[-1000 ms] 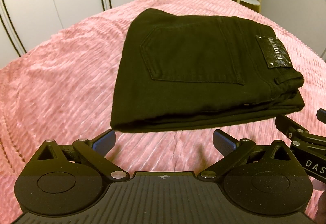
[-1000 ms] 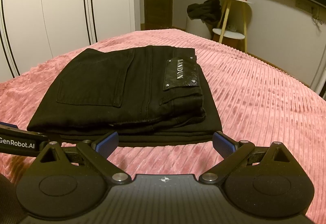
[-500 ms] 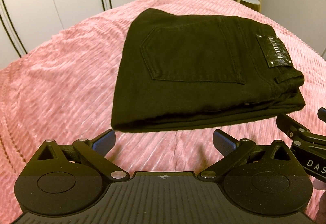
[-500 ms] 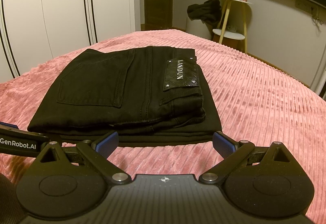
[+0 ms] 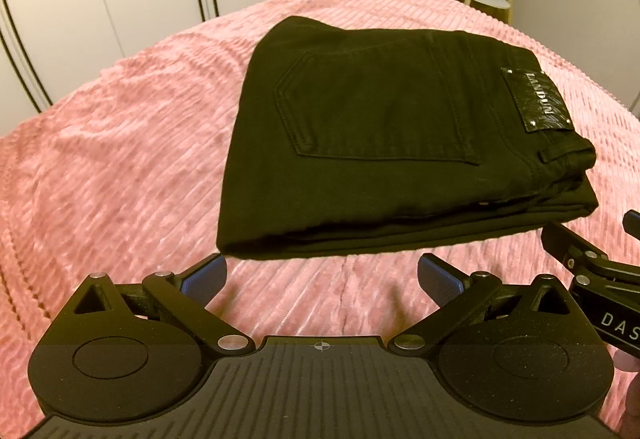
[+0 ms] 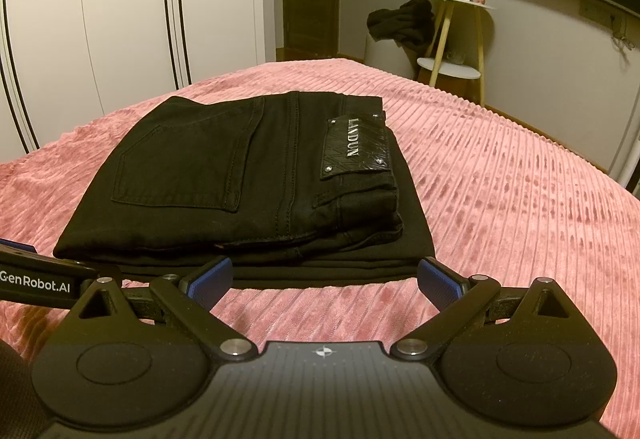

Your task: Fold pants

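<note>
Black pants [image 5: 400, 143] folded flat, back pocket up, on bedspread.

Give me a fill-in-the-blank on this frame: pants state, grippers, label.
1. The pants lie ____ on the pink bedspread.
2. Both the left gripper and the right gripper are ____, holding nothing.
3. The leather patch on the waistband reads ____.
4. The pants are ____ in colour.

Missing words: folded; open; LANDUN; black
</note>
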Demonstrator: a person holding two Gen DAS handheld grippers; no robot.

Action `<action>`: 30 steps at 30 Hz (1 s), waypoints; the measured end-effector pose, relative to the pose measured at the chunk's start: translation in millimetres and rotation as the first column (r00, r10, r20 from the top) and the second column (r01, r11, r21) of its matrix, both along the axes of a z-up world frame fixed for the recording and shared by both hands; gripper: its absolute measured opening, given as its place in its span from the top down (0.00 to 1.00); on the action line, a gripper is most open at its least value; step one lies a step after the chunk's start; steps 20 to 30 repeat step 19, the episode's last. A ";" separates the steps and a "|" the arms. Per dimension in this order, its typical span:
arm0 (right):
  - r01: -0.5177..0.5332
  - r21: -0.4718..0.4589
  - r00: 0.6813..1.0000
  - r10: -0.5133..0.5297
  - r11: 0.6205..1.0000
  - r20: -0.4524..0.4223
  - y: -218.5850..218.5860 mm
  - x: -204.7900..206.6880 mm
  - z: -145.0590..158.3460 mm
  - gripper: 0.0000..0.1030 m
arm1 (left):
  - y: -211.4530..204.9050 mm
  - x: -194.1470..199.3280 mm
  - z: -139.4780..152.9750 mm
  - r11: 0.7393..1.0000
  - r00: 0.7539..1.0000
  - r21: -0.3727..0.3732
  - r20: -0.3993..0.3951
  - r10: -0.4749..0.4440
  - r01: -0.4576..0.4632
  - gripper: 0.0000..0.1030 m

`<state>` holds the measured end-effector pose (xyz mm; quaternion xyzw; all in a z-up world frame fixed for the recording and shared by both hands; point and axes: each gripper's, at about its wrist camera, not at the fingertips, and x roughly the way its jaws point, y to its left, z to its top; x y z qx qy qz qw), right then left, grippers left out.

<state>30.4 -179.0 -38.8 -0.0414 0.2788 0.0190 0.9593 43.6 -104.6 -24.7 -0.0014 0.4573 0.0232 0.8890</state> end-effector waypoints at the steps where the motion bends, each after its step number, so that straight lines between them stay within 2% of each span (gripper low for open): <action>1: 0.000 0.000 1.000 0.000 1.000 0.000 0.0 0.0 0.1 0.04 | 0.0 0.0 0.0 1.000 1.000 0.000 0.000 0.000 0.000 0.00; 30: 0.000 0.000 1.000 0.000 1.000 0.001 0.2 0.1 0.2 0.04 | -1.8 0.2 -1.0 1.000 1.000 0.015 -0.002 -0.019 0.019 0.00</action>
